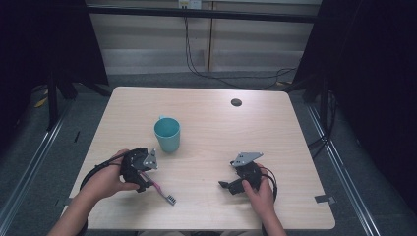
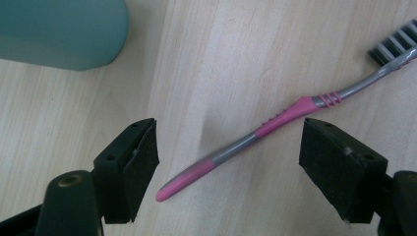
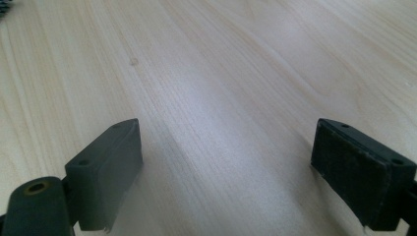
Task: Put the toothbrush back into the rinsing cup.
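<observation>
A pink and grey toothbrush [image 2: 275,123] lies flat on the wooden table [image 1: 206,123], bristle head toward the table's front. My left gripper [image 2: 228,147] hovers just over its handle, open, with one jaw on each side of the pink grip and not touching it. In the high view the toothbrush [image 1: 162,191] sticks out from under the left gripper [image 1: 142,169]. A teal mug [image 1: 167,133] stands upright just behind that gripper. My right gripper [image 1: 231,184] rests low over bare wood at the front right, open with nothing between its jaws [image 3: 226,162].
A small dark round hole cover [image 1: 236,102] sits near the table's far right edge. Dark curtains and metal frame legs flank the table, and cables hang along the back wall.
</observation>
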`<state>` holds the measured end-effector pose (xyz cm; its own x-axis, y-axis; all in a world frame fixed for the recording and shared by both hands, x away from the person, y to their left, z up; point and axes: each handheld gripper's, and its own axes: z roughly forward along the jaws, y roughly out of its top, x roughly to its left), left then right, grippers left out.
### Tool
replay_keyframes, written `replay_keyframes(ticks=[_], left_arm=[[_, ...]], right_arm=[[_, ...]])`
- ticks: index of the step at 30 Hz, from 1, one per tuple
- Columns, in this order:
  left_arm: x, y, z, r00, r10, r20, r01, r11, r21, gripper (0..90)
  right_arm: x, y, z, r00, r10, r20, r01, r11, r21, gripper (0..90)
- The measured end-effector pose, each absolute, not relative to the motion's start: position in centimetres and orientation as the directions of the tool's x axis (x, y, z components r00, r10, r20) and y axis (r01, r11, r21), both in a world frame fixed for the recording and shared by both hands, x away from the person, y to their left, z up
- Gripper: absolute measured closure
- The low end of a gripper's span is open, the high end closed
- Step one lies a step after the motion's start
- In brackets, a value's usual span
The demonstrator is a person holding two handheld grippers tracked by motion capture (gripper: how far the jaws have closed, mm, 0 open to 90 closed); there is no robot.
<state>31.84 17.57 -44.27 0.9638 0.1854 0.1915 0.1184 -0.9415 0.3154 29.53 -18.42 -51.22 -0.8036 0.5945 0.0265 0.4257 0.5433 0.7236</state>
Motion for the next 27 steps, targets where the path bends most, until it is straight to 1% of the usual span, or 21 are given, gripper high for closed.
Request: replay_keyframes(ticks=[2, 10, 16, 22, 25, 27], left_arm=[[31.86, 17.47, -44.24, 0.964, 0.185, 0.193, 0.118, -0.942, 0.315, 23.0], [31.76, 17.02, -44.30, 0.974, 0.134, 0.181, 0.079, -0.955, 0.286, 25.6], [31.50, 16.84, -44.60, 0.977, 0.123, 0.174, 0.068, -0.954, 0.292, 28.2], [31.45, 16.80, -44.75, 0.979, 0.110, 0.169, 0.057, -0.956, 0.289, 34.7], [31.43, 16.85, -44.83, 0.983, 0.111, 0.148, 0.063, -0.952, 0.298, 38.8], [31.41, 16.85, -44.91, 0.984, 0.100, 0.148, 0.054, -0.956, 0.287, 40.1]], right_arm=[[29.53, -18.42, -51.23, -0.804, 0.594, 0.026, 0.425, 0.544, 0.724, 11.4], [29.53, -18.42, -51.23, -0.804, 0.593, 0.027, 0.425, 0.543, 0.724, 11.4], [29.53, -18.42, -51.23, -0.804, 0.594, 0.026, 0.425, 0.544, 0.724, 11.4], [29.53, -18.42, -51.23, -0.804, 0.594, 0.027, 0.426, 0.543, 0.724, 11.4], [29.53, -18.42, -51.22, -0.804, 0.594, 0.027, 0.426, 0.543, 0.724, 11.4], [29.53, -18.42, -51.23, -0.804, 0.594, 0.027, 0.425, 0.543, 0.724, 11.4]])
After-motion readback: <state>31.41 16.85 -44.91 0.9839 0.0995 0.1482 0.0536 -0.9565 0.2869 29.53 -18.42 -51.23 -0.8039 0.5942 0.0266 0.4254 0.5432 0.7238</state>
